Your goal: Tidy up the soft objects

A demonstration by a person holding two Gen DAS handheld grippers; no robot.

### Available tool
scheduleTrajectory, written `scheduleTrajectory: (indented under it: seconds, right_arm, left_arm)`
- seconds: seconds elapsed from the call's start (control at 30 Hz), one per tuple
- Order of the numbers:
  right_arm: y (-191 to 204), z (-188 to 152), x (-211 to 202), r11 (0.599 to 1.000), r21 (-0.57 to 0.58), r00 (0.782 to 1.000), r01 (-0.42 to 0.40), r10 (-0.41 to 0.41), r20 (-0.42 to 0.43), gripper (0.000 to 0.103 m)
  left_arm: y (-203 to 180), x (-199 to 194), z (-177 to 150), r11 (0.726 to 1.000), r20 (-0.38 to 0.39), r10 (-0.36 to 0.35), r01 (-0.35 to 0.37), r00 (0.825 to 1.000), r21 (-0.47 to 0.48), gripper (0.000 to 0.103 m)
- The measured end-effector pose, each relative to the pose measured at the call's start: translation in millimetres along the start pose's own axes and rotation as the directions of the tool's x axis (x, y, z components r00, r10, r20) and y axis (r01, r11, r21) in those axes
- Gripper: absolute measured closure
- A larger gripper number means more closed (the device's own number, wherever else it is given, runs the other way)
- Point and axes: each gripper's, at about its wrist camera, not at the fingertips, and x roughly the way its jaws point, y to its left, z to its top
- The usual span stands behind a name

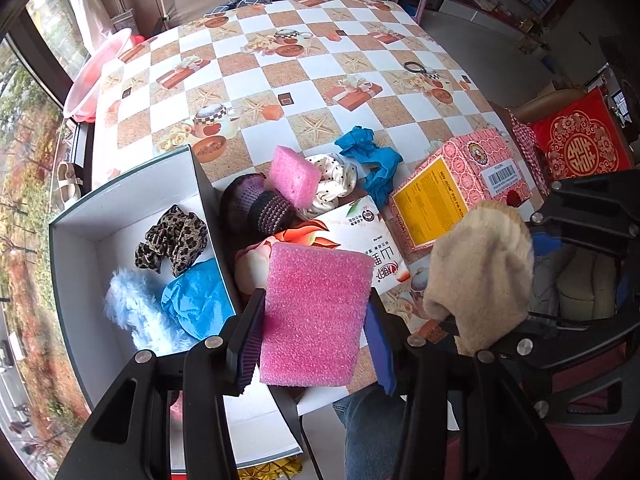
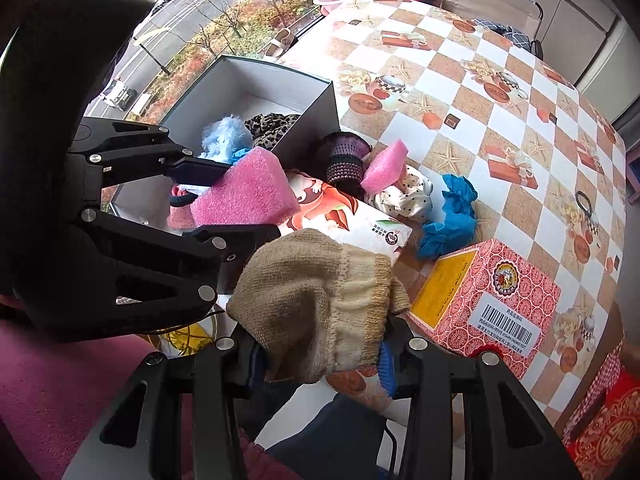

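Both tongs loaded above the counter's near edge, beside the open box.

Left tongs (image 1: pixel 316 320) pinch a pink foam sponge (image 1: pixel 316 312): rectangular, coarse-pored, held upright beside the white box (image 1: pixel 72 240) wall. Right tongs (image 2: pixel 320 356) pinch a beige knitted sock (image 2: pixel 316 304) (cream ribbed cuff, bunched and drooping). The box holds a leopard-print scrunchie (image 1: pixel 172 244), blue fluffy piece (image 1: pixel 128 304) and blue crumpled glove (image 1: pixel 200 300). A second pink sponge (image 1: pixel 294 176) rests on the checkered counter (image 1: pixel 320 56).

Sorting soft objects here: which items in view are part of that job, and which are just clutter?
Job: pink sponge in left gripper; beige sock in right gripper; white box; blue glove; dotted scrunchie.

Clutter: red carton; hair tie.
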Motion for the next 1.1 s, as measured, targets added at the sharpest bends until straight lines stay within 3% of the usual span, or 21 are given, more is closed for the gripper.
scheduleTrajectory:
  seconds: [1.1]
  right_arm:
    - [4,6,3,0.999,-0.032,1.0,-0.001,0.0,-0.009,0.059]
  left_arm:
    - [22,-3,-6,0.996,0.022,0.005,-0.003,1.0,-0.092,0.053]
